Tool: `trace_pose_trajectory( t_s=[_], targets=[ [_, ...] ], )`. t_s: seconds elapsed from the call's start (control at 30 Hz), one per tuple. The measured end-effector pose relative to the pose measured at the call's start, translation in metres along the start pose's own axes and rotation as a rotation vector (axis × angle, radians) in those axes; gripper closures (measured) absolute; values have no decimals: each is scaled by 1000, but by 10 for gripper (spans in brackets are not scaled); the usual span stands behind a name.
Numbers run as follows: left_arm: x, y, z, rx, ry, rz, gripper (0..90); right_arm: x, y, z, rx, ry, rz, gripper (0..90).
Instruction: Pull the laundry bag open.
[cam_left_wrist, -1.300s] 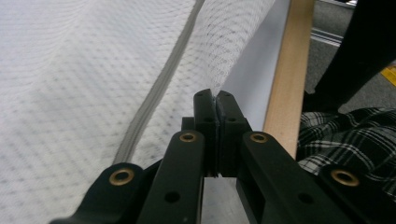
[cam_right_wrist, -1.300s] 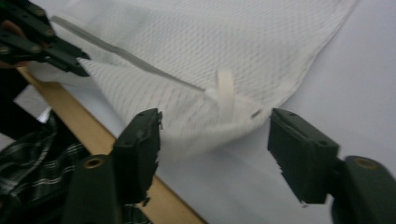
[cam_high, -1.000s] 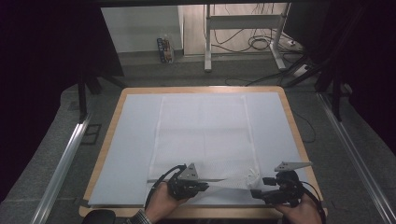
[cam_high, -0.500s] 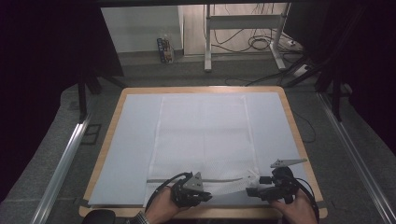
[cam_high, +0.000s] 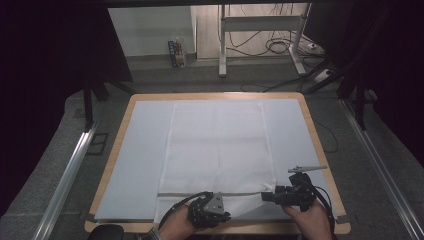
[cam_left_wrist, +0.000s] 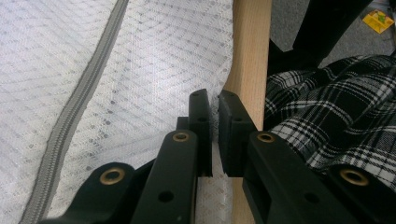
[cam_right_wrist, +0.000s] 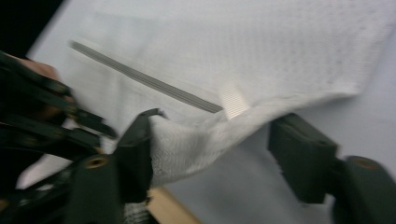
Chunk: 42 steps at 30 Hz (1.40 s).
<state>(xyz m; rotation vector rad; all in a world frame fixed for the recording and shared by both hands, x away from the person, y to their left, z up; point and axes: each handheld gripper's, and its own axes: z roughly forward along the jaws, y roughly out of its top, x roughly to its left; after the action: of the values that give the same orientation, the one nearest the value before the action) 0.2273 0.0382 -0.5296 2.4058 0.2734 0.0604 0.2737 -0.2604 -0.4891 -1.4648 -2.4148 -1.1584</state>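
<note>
A white mesh bag (cam_high: 217, 145) with a grey zipper (cam_high: 210, 194) lies flat on the pale sheet (cam_high: 145, 150) that covers the table. My left gripper (cam_high: 227, 216) is at the front edge, pointing right. In the left gripper view its jaws (cam_left_wrist: 214, 100) are shut on the bag's near hem, beside the wooden rim (cam_left_wrist: 250, 56). My right gripper (cam_high: 266, 196) points left at the bag's near right corner. Its jaws (cam_right_wrist: 217, 126) have just been closing and still stand apart. The lifted corner (cam_right_wrist: 196, 140) lies between them, resting against one jaw only. The zipper (cam_right_wrist: 144, 79) runs just beyond.
The wooden table rim (cam_high: 215, 95) frames the sheet. Metal rails (cam_high: 65, 180) run along both sides at floor level. A desk frame with cables (cam_high: 260, 30) stands behind the table. The person's plaid garment (cam_left_wrist: 336, 112) lies close to the front edge.
My left gripper has slid a little toward the front edge, drawing the bag's near hem with it. The right hand has stayed about where it was.
</note>
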Motion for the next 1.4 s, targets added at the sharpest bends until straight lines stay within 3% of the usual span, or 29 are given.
trace_pose_trajectory(
  t_s=[0.03,0.2,0.33,0.47,0.6,0.83,0.97,1.07,1.1,1.23,1.4],
  targets=[
    [0,0,0,-1,-1,0,849,0,0,0,12,-24,-13,462],
    [2,-1,0,-2,-9,1,833,1,-4,2,51,-50,-59,733],
    [4,-3,0,-40,-34,-49,748,3,-8,1,78,-60,-86,814],
    [9,-4,-6,-74,-54,-74,631,0,-14,-3,90,-49,-99,820],
    [18,-6,-16,-130,-69,-125,520,-11,-23,-9,98,-39,-68,818],
    [31,2,-32,-174,-43,-125,407,-11,-24,-7,124,-63,-92,823],
    [41,14,-38,-184,-5,-121,433,-8,-23,-12,81,-39,-120,825],
    [46,22,-36,-183,8,-123,484,-6,-22,-15,56,-22,-143,826],
    [51,31,-32,-172,12,-111,504,-3,-22,-18,33,-10,-163,826],
    [61,48,-18,-149,-1,-82,570,1,-21,-23,-18,15,-201,826],
    [69,59,-2,-151,-20,-79,623,3,-21,-25,-63,49,-230,826]
  ],
)
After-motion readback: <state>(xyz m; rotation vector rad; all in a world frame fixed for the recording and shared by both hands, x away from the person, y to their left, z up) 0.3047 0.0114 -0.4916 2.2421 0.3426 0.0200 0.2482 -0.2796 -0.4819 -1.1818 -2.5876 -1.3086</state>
